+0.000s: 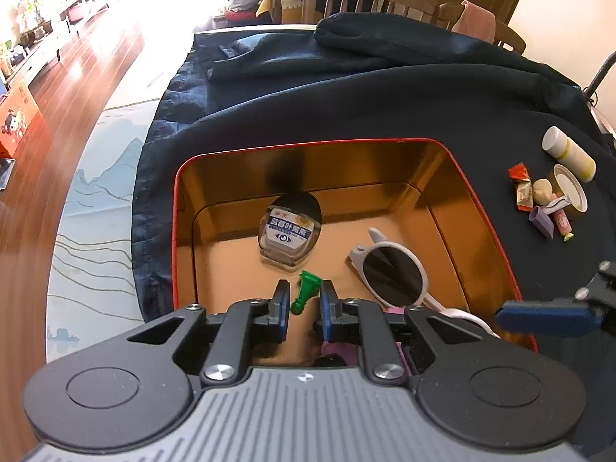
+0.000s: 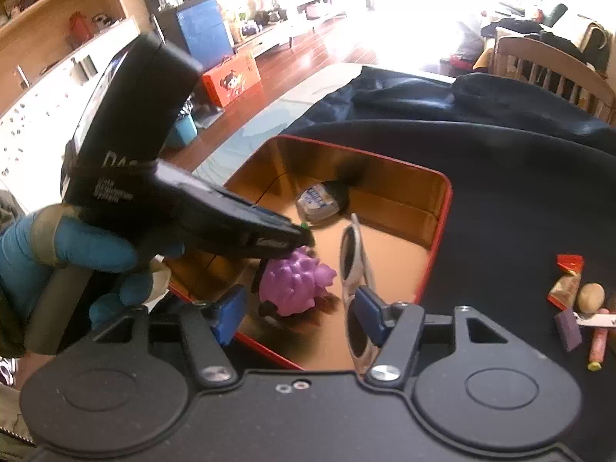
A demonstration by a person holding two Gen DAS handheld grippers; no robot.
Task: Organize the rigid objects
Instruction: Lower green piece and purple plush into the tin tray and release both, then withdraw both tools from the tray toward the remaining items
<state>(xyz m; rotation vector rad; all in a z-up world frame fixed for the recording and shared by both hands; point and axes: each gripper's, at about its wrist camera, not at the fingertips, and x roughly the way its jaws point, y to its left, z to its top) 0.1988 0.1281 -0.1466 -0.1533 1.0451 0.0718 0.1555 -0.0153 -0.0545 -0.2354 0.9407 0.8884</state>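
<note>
A gold tin box with a red rim (image 1: 308, 142) (image 2: 442, 208) sits on a dark cloth. Inside lie a clear labelled jar (image 1: 287, 235) (image 2: 317, 202), white sunglasses (image 1: 392, 273) (image 2: 358, 254), a purple spiky toy (image 2: 296, 283) and a small green piece (image 1: 306, 290). My left gripper (image 1: 304, 302) hovers over the box, jaws slightly apart, with the green piece between them, seemingly loose below. My right gripper (image 2: 300, 315) is open at the box's near edge, above the purple toy and sunglasses.
On the cloth to the right of the box lie a white bottle (image 1: 569, 150), a round lid (image 1: 569, 188), a red candy wrapper (image 1: 521, 186) (image 2: 566, 279), a pale pebble (image 2: 591, 296), a purple block (image 2: 568, 329) and a pink tube (image 2: 598, 344). Wooden chairs (image 1: 365, 0) stand behind.
</note>
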